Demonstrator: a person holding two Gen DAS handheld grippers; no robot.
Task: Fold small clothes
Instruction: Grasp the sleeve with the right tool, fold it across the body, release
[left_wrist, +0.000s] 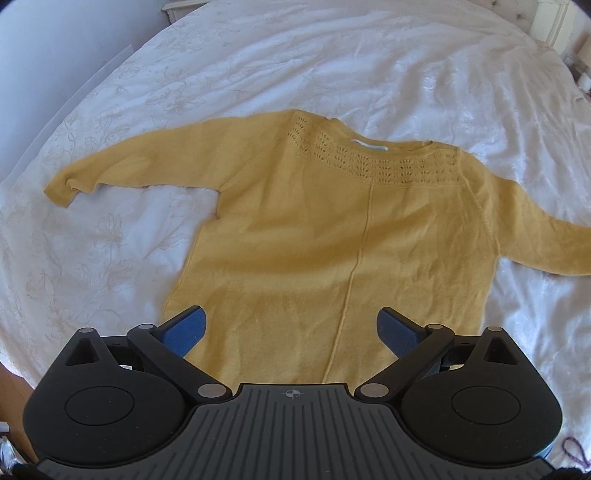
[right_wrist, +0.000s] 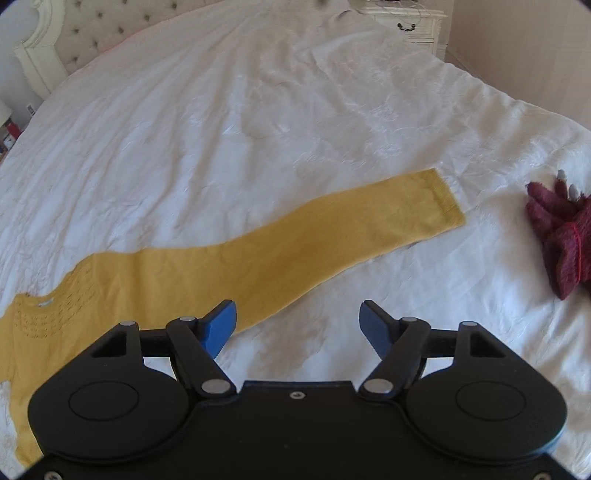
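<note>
A mustard-yellow knitted sweater (left_wrist: 332, 229) lies flat on the white bedspread (left_wrist: 332, 62), neck away from me, both sleeves spread out. My left gripper (left_wrist: 291, 328) hovers over its lower hem, blue pads wide apart, nothing between them. In the right wrist view the sweater's right sleeve (right_wrist: 295, 251) stretches up to the right, its cuff (right_wrist: 443, 199) flat on the bedspread (right_wrist: 221, 129). My right gripper (right_wrist: 297, 325) hangs above the bedspread just below that sleeve, jaws apart and empty; its left pad (right_wrist: 221, 325) overlaps the sleeve's lower edge in the picture.
A dark red knitted garment (right_wrist: 557, 236) lies bunched at the right edge of the bed. A tufted headboard (right_wrist: 92, 33) and a white nightstand (right_wrist: 410, 22) stand beyond the bed. The bed's left edge (left_wrist: 48, 125) drops to the floor.
</note>
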